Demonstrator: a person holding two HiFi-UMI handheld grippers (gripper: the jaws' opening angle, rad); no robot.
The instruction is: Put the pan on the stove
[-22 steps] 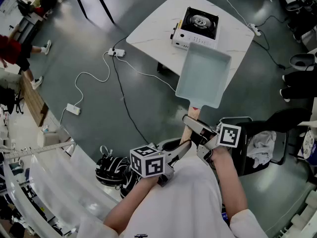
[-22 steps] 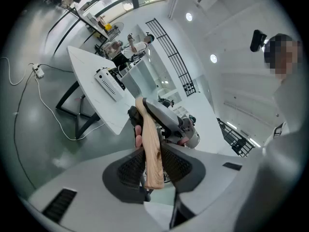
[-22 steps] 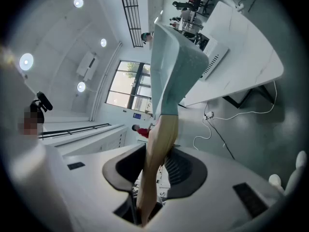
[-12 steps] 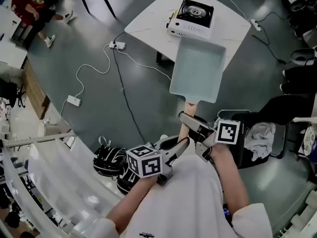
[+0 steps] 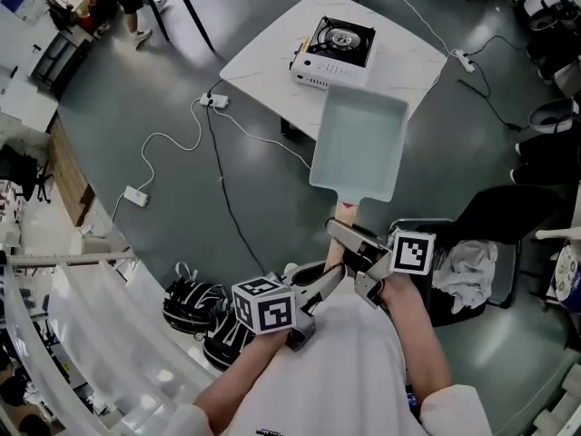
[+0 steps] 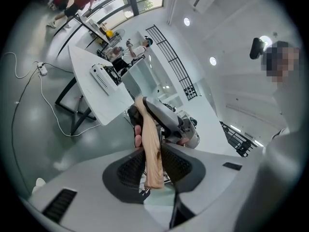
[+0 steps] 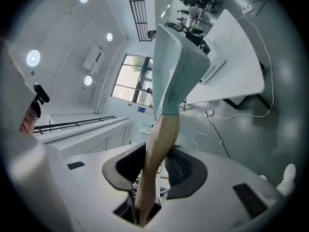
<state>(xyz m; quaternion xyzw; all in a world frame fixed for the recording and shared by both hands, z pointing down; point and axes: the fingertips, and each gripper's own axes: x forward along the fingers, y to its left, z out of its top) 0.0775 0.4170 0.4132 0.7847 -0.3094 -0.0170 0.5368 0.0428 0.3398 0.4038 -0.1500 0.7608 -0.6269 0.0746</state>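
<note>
Grey floor (image 5: 182,89), cables (image 5: 219,178) trailing, seemingly lies between pan (image 5: 356,143) and stove (image 5: 334,50).

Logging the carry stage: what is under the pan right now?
The pan is held up in the air. Grey floor and the near edge of the white table show round it. Whatever lies straight beneath is covered by the pan.

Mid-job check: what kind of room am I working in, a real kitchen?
Probably an open lab or workshop hall, not a home kitchen: the small white-and-black portable gas stove sits on a plain white table, and white power strips and cables trail over the grey polished floor.
</note>
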